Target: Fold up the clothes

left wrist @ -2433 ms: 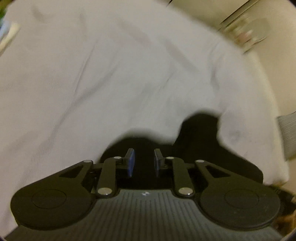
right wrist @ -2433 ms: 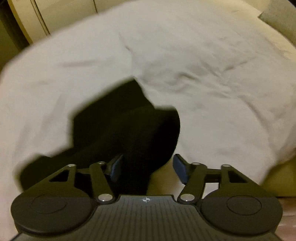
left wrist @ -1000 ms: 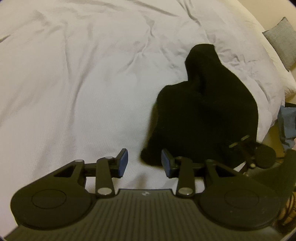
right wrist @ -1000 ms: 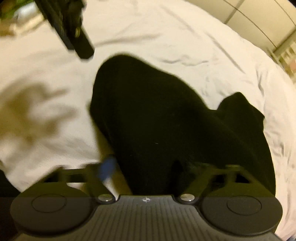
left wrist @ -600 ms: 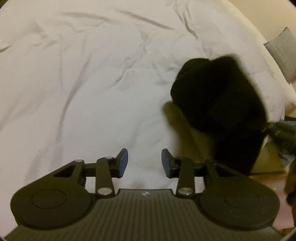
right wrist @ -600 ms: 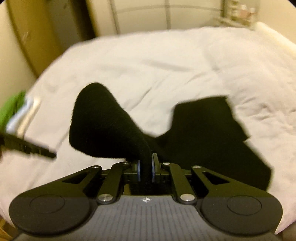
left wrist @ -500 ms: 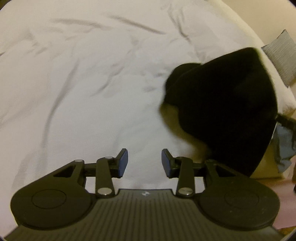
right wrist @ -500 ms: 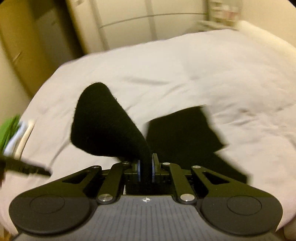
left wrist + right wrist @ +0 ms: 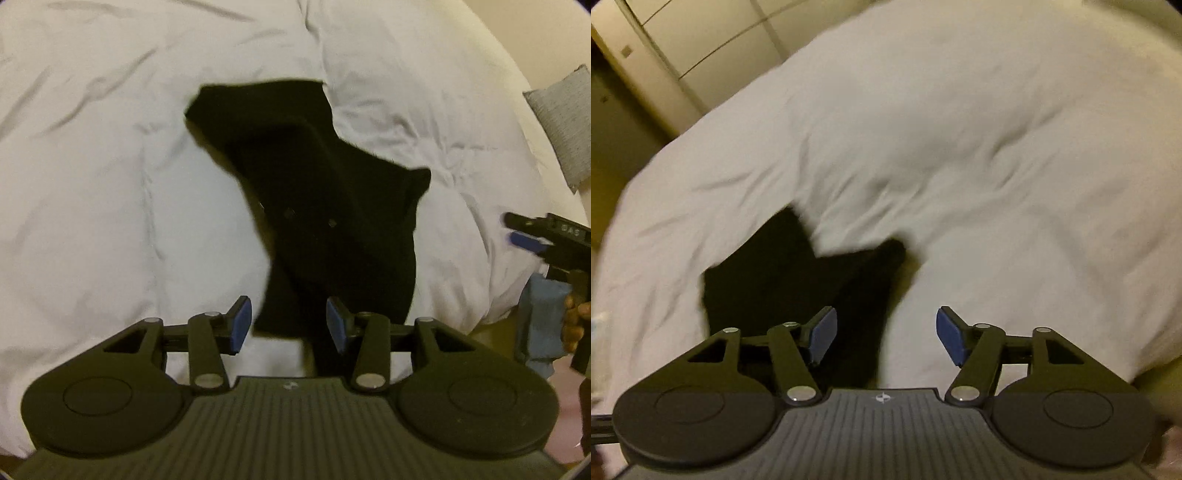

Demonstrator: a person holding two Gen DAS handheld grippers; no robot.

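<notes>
A black garment (image 9: 325,206) lies crumpled on the white bed cover (image 9: 110,184). The left gripper (image 9: 289,325) and right gripper (image 9: 885,334) are both opening above it, pinching nothing.

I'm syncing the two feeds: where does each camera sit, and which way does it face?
Left wrist: on the left gripper, looking down at a black garment on the white bedding; the right gripper and fingers show at right.
Right wrist: on the right gripper, jaws opening, facing bedding and cupboards.
Shared: garment, bedding.
</notes>
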